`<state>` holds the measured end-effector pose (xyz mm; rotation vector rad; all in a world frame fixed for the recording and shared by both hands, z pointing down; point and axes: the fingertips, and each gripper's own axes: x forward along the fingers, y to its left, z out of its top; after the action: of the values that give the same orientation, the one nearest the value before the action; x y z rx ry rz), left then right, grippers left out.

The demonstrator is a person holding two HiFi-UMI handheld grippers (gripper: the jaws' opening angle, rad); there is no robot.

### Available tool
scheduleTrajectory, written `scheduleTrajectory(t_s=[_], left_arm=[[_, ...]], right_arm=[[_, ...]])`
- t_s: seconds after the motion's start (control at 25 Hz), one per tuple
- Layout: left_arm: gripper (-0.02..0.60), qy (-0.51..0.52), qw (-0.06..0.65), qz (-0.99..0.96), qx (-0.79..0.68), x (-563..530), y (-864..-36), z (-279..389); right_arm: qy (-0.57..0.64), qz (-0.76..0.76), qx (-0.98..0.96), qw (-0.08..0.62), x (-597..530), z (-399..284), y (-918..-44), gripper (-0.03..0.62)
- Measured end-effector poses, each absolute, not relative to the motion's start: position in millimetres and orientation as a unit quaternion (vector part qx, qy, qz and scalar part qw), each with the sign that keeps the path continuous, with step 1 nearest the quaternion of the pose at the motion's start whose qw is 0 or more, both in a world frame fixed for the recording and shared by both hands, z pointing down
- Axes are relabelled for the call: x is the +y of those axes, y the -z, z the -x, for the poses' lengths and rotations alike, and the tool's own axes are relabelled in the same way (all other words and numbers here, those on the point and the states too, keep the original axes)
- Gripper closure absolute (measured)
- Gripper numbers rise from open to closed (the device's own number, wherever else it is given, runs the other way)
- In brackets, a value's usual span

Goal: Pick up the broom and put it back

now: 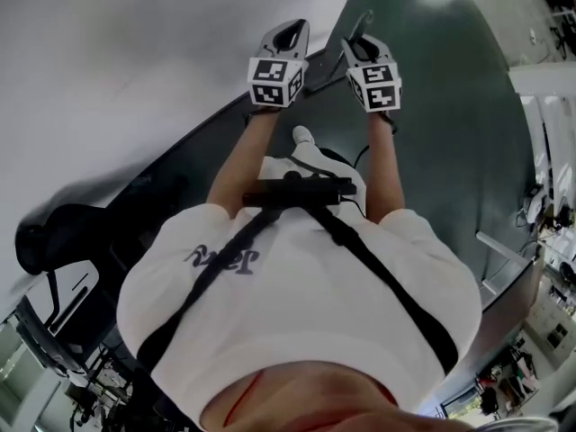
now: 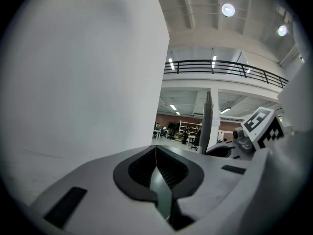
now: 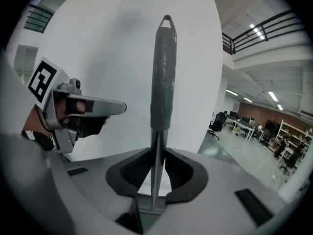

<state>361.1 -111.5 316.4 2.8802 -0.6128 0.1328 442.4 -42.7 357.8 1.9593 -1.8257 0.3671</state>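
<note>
Right gripper [image 3: 155, 180] is nearest, its jaws narrowed onto the thin metal shaft of the broom [image 3: 164, 72]. The grey handle runs straight up and away from the jaws, and the broom head is out of sight. Just beside it, the left gripper [image 2: 156, 173] has its jaws together on nothing. A white wall [image 3: 98, 48] stands close ahead, probably where the broom goes back, and the right hand alone carries it there.
</note>
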Motion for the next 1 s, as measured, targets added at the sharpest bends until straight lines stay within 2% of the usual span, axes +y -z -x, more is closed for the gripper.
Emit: scheduleTrajectory(t_s=[0.48, 1.0], left_arm=[[0.571, -0.124, 0.144, -0.957, -0.221, -113, -416, -404], [0.571, -0.200, 0.227, -0.910, -0.284, -138, -550, -376]], right_arm=[[-0.260, -0.653, -0.669, 0.243, -58, -474, -516, 0.500], [-0.364, -0.623, -0.636, 0.273, -73, -455, -695, 0.499]])
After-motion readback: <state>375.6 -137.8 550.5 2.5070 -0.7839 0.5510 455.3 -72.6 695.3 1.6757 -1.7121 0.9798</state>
